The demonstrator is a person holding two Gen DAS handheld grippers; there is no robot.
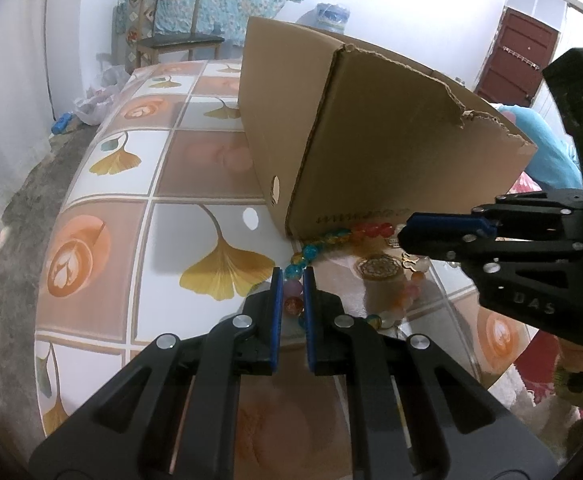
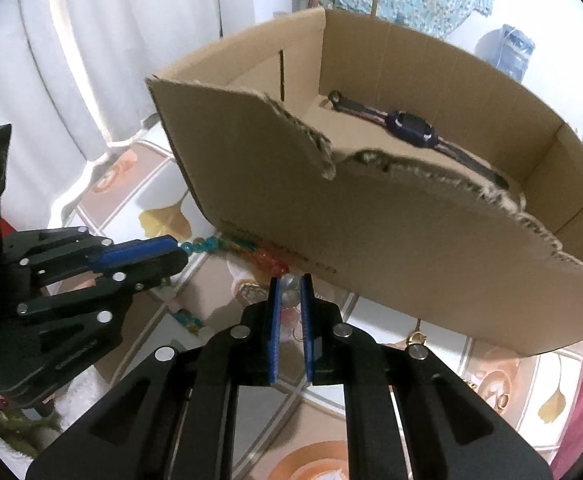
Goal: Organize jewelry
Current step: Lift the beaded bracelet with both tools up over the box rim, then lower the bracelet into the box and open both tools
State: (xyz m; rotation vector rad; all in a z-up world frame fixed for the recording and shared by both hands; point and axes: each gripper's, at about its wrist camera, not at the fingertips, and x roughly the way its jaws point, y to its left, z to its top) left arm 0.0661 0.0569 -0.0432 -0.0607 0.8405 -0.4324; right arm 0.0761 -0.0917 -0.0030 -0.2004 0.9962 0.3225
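A strand of coloured glass beads (image 1: 333,238) lies in a loop on the table at the foot of an open cardboard box (image 1: 391,140). My left gripper (image 1: 293,274) is shut on the strand's near left part, with purple and orange beads between its blue pads. My right gripper (image 2: 290,280) is shut on a clear bead at the strand's other side, close to the box wall (image 2: 411,240). Each gripper shows in the other's view: the right gripper (image 1: 403,236), the left gripper (image 2: 179,250) beside teal beads (image 2: 207,245). A dark wristwatch (image 2: 409,126) lies inside the box.
A round gold pendant (image 1: 377,268) lies inside the bead loop and a small gold ring (image 2: 415,338) sits by the box's near wall. The box's top edge is torn. The table's patterned cloth (image 1: 195,168) ends at the left above a concrete floor. A chair (image 1: 175,36) stands behind.
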